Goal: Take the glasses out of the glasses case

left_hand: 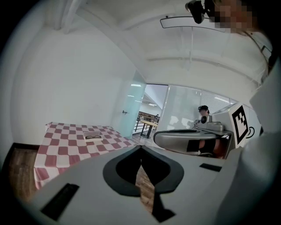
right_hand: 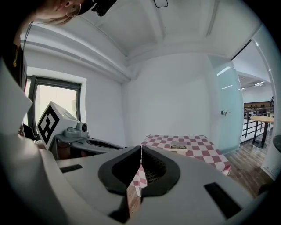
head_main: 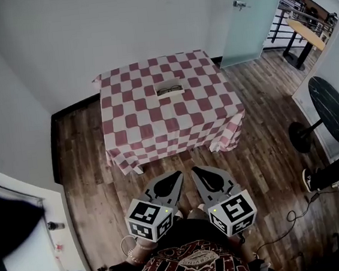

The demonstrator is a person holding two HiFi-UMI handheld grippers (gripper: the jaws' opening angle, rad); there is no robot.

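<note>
— What do the jaws hold?
— Nothing. The left gripper (head_main: 175,176) and right gripper (head_main: 196,172) are each closed tip to tip, side by side near the person's body, over the wood floor (head_main: 267,151)
— And the glasses?
— The glasses (head_main: 169,91) lie in the pale case (head_main: 165,83) on the checked worktop (head_main: 156,127), well apart from both grippers

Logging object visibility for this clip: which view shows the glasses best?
The head view. It looks down on the glasses resting in the pale case on the checkered table, with nothing in front of them. The left gripper view and right gripper view show them only from a low angle, tiny and far off.
</note>
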